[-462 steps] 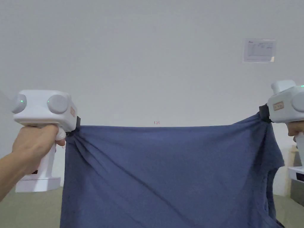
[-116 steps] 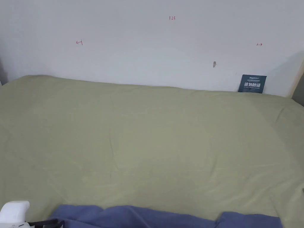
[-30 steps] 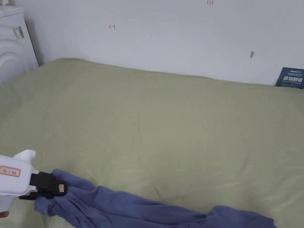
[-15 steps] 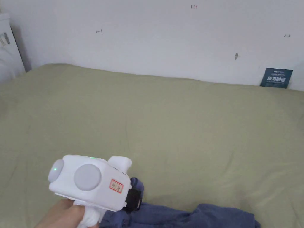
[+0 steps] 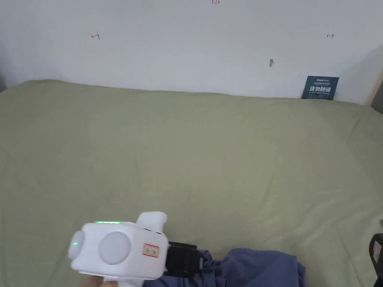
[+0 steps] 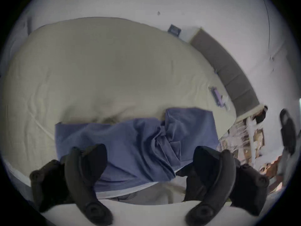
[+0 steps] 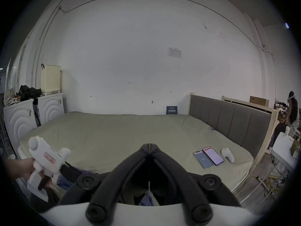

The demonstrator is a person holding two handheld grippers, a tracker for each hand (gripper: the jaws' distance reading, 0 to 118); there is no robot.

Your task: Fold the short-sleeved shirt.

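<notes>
The short-sleeved shirt (image 6: 133, 144) is seen lying bunched at the near edge of the bed (image 5: 194, 157), a gathered knot of folds right of its middle in the left gripper view. No fold is judged made yet; the step in hand is taken to be laying out and flattening.

The left gripper (image 6: 146, 167) is spread wide, jaws apart above the cloth, nothing pinched. In the head view its white body is held low over the near edge, with blue fabric just beside its black nose. The right gripper (image 7: 149, 149) is pressed together at the tips; a scrap of blue is glimpsed below the jaws, but whether cloth is pinched cannot be told.

Next move, as judged: the bunched folds to be pulled out flat toward the middle of the bed, with a hem or shoulder corner caught first.

Two phones (image 7: 208, 158) and a white controller (image 7: 228, 154) near the right edge of the bed are recorded in the right gripper view; the shirt's full spread is given by the left gripper view.
</notes>
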